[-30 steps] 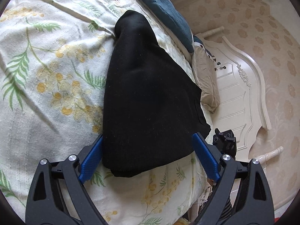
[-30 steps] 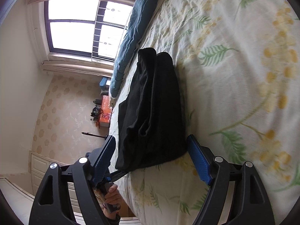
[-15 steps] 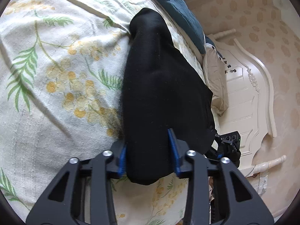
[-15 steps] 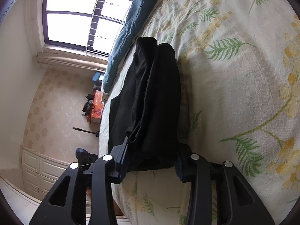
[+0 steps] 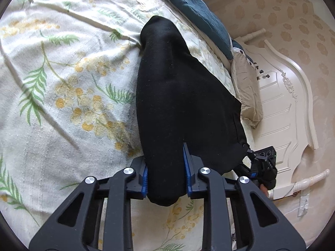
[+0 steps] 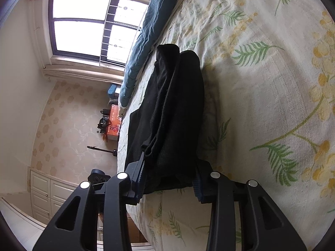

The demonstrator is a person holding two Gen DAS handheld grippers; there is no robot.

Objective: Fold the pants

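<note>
Black pants (image 5: 184,104) lie folded lengthwise on the flowered bed (image 5: 62,83); in my left view my left fingers (image 5: 166,171) are closing on their near end, blue pads pressing the cloth. In my right view my right fingers (image 6: 167,179) are closing on the pants (image 6: 173,115), bunched fabric pinched between them.
</note>
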